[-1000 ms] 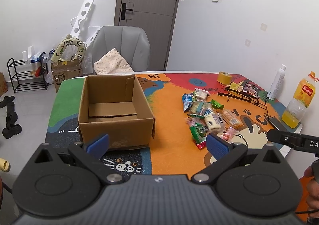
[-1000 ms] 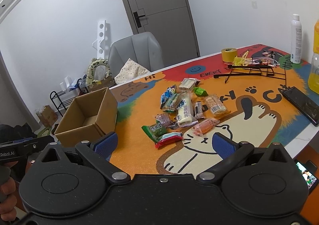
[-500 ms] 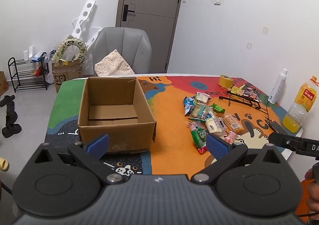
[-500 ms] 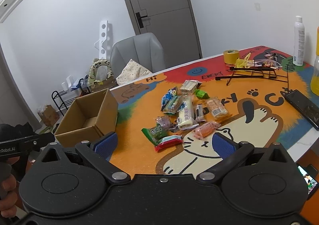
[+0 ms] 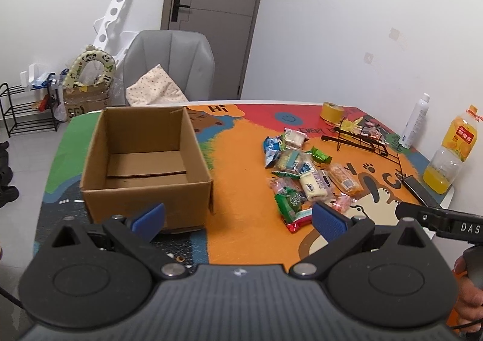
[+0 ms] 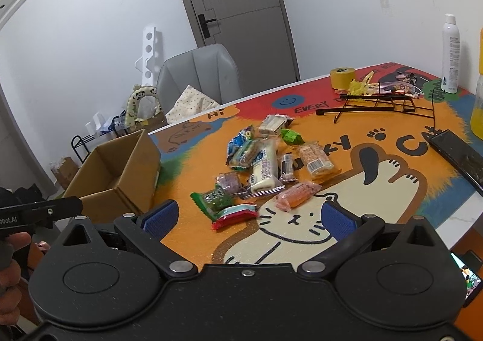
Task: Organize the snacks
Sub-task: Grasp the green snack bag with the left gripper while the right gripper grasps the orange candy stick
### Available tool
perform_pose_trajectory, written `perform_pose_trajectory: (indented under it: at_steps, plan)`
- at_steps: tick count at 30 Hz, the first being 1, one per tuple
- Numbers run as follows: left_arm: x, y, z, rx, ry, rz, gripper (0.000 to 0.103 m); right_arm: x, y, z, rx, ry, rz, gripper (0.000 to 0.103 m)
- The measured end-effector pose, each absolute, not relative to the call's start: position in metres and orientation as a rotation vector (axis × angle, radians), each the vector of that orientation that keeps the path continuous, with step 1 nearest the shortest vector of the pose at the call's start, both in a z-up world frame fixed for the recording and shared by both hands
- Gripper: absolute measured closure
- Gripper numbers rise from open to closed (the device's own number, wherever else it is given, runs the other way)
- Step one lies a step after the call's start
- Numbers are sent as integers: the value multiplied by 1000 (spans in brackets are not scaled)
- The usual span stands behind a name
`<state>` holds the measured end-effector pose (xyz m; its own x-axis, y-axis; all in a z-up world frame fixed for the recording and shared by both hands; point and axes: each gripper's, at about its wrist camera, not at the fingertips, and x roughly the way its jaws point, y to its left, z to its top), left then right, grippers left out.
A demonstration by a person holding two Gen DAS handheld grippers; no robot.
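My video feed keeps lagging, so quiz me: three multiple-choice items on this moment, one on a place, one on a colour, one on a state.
1. Where does the snack pile lie relative to the cardboard box in the left wrist view?
A. inside it
B. to its right on the mat
C. behind it

2. What colour is the tape roll?
A. yellow
B. blue
C. white

3. How is the right gripper?
A. shut on a snack
B. shut, empty
C. open, empty

Answers: 1 B, the box holds no snacks and the packets lie to its right; 2 A, it shows yellow near the wire rack; 3 C, its blue pads stand wide apart, holding nothing.
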<state>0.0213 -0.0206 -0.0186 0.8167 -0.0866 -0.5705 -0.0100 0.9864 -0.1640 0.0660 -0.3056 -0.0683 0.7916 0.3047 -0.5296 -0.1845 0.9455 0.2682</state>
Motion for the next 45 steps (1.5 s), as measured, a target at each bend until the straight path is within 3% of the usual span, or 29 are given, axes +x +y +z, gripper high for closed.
perform_pose_trajectory:
  at_steps: [28,45]
  plan:
    - [92,-65,-61,-184,609,-121,3,127,-331,-129,280,644,212,0]
    - [145,-84,-93,-176,698,-145,21,171,-330,-155,311,716,167,11]
